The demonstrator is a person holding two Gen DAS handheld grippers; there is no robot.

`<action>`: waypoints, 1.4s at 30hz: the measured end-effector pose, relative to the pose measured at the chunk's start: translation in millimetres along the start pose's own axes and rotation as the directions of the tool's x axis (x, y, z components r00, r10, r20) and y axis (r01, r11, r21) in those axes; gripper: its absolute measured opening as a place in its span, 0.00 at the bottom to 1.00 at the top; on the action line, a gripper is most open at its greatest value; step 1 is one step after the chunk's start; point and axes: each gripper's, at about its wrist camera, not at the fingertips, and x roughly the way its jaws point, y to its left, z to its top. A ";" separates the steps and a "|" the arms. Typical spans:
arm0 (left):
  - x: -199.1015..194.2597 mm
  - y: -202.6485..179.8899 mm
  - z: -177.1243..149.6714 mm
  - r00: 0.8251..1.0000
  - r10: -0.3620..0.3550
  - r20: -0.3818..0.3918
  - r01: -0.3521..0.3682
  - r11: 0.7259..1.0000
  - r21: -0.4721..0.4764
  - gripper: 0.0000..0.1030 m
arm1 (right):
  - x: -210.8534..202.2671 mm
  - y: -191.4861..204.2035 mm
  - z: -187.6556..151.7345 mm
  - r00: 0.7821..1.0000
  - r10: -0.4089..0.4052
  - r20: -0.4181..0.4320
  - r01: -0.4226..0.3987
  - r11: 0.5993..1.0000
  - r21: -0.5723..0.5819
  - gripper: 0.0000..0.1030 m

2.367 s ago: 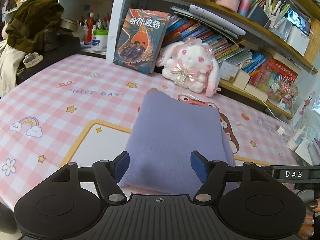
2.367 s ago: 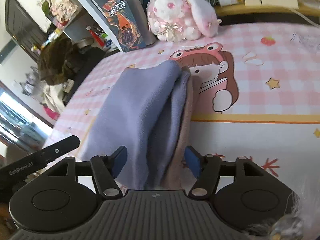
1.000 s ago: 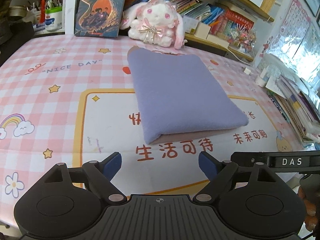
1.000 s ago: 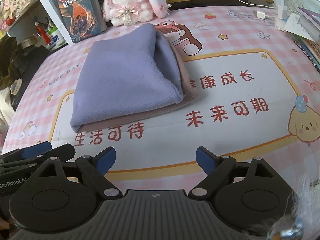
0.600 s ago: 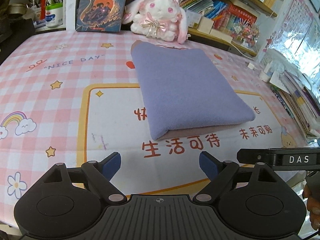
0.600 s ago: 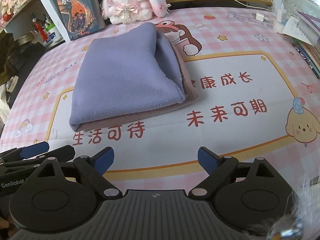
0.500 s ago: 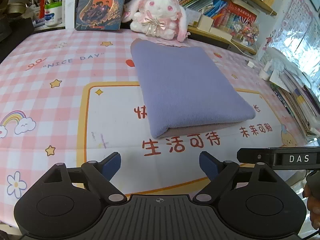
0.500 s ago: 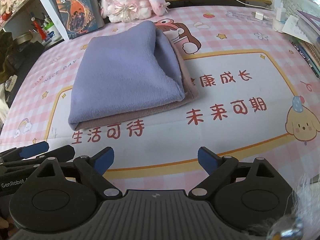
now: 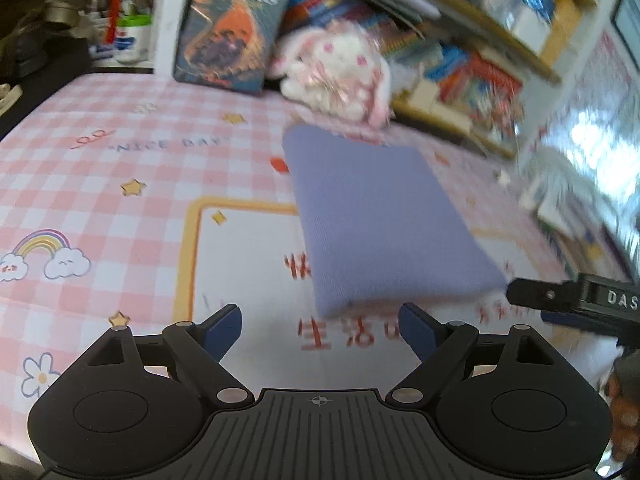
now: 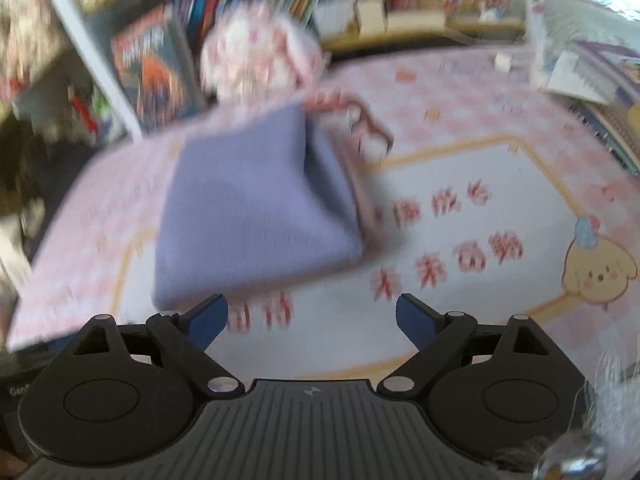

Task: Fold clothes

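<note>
Lavender fabric: folded garment (image 9: 384, 224) lies flat on the pink checked table cover (image 9: 100, 184), mid-table, with a duller pinkish layer showing under its near edge.
Writing on cover: "NICE DAY" reads in the left wrist view; red Chinese characters are printed just in front of the garment's near edge, too blurred to read.
Label: "DAS" in white on the black bar of the right gripper (image 9: 576, 304), seen at the right of the left wrist view.
Left gripper (image 9: 320, 326): jaws wide apart, nothing between them, just short of the garment's near edge.
Right gripper (image 10: 312, 318): jaws equally wide, empty, also short of the garment.
Left view only: rainbow and cloud print, a white cup of pens (image 9: 130, 38).
Right view only: the garment's open layered side (image 10: 340, 184), a cartoon dog print (image 10: 596, 268); heavy blur.
Back edge: plush rabbit (image 9: 340, 68) and a book (image 9: 230, 28) stand just behind the garment.
Open room: bare cover left and right of the garment.
</note>
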 end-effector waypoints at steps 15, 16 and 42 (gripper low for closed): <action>33.1 19.5 31.3 1.000 0.015 0.014 -0.012 0.980 -0.201 0.86 | 34.1 -37.9 47.8 0.994 0.100 -0.044 -0.095 0.990 0.106 0.89; 38.0 19.3 33.5 1.000 0.020 0.006 -0.018 0.978 -0.207 0.86 | 39.6 -41.2 51.9 0.992 0.111 -0.059 -0.103 0.988 0.117 0.89; 117.4 -20.7 75.6 0.995 0.056 -0.080 -0.076 0.959 -0.274 0.50 | 140.6 -30.6 107.2 0.918 0.315 -0.242 -0.339 0.939 -0.063 0.30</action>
